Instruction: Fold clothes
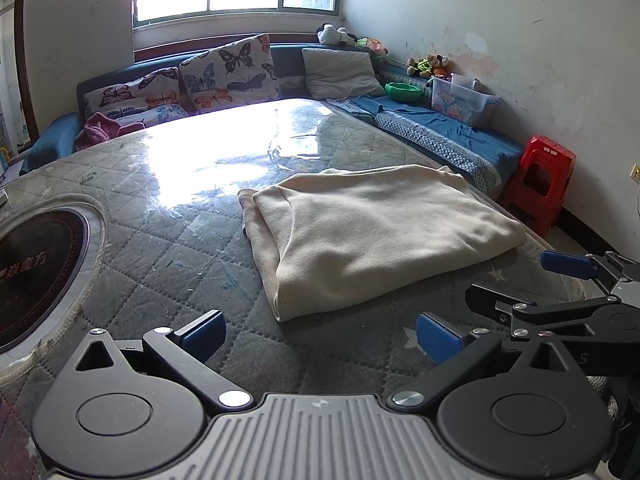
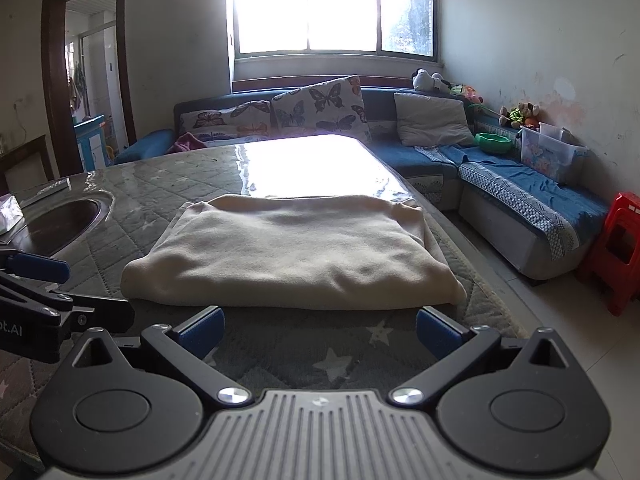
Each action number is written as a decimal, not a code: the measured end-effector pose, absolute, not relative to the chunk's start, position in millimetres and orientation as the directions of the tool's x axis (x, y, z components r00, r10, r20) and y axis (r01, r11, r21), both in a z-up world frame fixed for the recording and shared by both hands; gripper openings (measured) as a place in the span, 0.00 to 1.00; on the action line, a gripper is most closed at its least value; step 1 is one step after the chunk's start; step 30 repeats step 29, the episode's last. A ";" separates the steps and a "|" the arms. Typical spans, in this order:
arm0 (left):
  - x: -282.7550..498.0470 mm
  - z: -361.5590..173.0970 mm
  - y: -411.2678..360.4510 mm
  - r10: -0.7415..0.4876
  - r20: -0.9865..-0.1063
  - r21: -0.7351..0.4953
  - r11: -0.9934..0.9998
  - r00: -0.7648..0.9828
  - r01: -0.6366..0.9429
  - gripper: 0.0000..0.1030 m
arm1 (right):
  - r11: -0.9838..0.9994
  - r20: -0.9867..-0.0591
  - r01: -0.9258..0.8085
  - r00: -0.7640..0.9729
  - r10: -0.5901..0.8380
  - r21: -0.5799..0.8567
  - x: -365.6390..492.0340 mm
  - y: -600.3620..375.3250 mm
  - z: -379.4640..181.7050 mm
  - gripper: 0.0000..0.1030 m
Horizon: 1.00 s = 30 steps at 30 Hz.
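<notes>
Lying folded into a thick, soft rectangle, the cream garment [image 1: 376, 236] rests on the near right part of the table [image 1: 160, 240], its fleecy cloth showing rounded edges and a few shallow creases. In the right wrist view the same bundle sits straight ahead, its near fold just beyond the fingertips. The table wears a quilted grey-green cover stitched in diamonds and dotted with pale stars, under a clear glossy sheet that throws back glare from the window [image 2: 332, 8].

The left gripper [image 1: 320, 338] hangs over the cover just near of the garment, its two blue-padded fingers spread wide with nothing between them. The right gripper [image 2: 320, 334] is likewise spread wide and empty, its pads apart from the cloth's edge. Each gripper shows at the side of the other's view.

A dark round hotplate [image 1: 36, 264] is set into the table at near left. Beyond the table, a blue sofa [image 2: 520, 184] bends around the corner, carrying butterfly-print cushions [image 1: 228, 72] and a plain grey pillow [image 1: 340, 74]. A red plastic stool [image 1: 540, 184] stands on the right.
</notes>
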<state>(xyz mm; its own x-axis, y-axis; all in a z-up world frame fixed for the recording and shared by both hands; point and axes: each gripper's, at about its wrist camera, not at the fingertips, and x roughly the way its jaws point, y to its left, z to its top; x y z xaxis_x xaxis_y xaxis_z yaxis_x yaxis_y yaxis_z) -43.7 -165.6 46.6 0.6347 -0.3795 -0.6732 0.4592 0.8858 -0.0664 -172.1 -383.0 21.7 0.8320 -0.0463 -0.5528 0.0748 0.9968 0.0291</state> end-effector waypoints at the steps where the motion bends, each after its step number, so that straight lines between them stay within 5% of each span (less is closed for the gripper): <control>1: -42.5 46.4 -165.7 -0.380 -0.674 -0.067 0.886 0.633 0.459 1.00 | 0.997 -0.553 0.076 0.832 -0.047 0.030 -170.9 -383.3 21.8 1.00; 30: -18.0 40.7 -167.5 -0.374 -0.696 -0.079 0.889 0.613 0.452 1.00 | 0.996 -0.578 0.079 0.815 -0.041 0.041 -150.3 -385.0 18.1 1.00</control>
